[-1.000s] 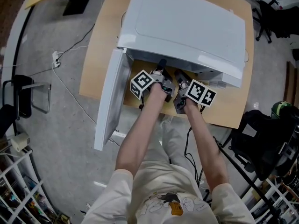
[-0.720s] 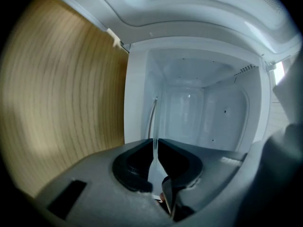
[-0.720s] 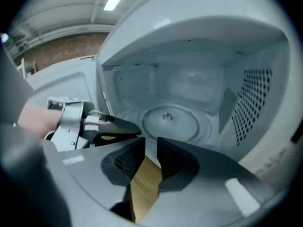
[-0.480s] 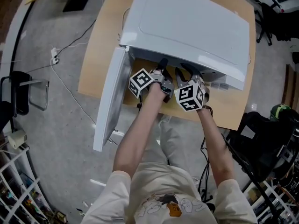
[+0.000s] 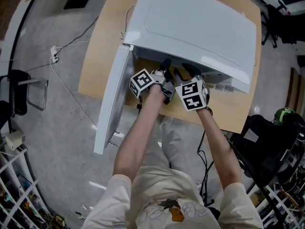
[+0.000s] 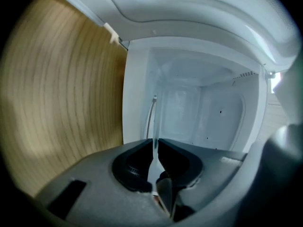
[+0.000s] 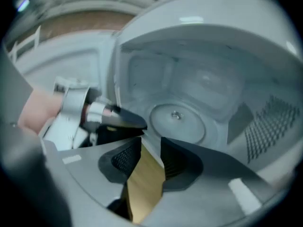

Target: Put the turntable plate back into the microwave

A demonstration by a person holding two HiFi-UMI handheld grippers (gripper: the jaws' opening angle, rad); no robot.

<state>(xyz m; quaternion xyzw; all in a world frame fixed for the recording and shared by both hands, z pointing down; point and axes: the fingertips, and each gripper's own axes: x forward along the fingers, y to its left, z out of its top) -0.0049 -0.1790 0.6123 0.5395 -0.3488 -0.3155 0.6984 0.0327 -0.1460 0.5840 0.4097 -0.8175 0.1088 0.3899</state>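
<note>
The white microwave (image 5: 190, 27) stands on a wooden table (image 5: 102, 46), its door (image 5: 112, 99) swung open to the left. Both grippers reach into its mouth. My left gripper (image 5: 166, 65) is shut on the glass turntable plate (image 6: 154, 122), which shows edge-on as a thin clear line between the jaws. In the right gripper view the plate (image 7: 177, 126) is a pale round disc low in the cavity, and the left gripper (image 7: 128, 121) is at its near rim. My right gripper (image 7: 151, 145) has just been opening; its jaws hold nothing, only table wood showing between them.
The cavity's right wall has a perforated vent (image 7: 265, 126). Cables (image 5: 62, 56) trail across the grey floor left of the table. A chair (image 5: 19, 92) is at far left and a black bag (image 5: 267, 142) at right.
The right gripper has rolled, so its marker cube shows another face, and it has shifted slightly left toward the left gripper. The left gripper has stayed in place.
</note>
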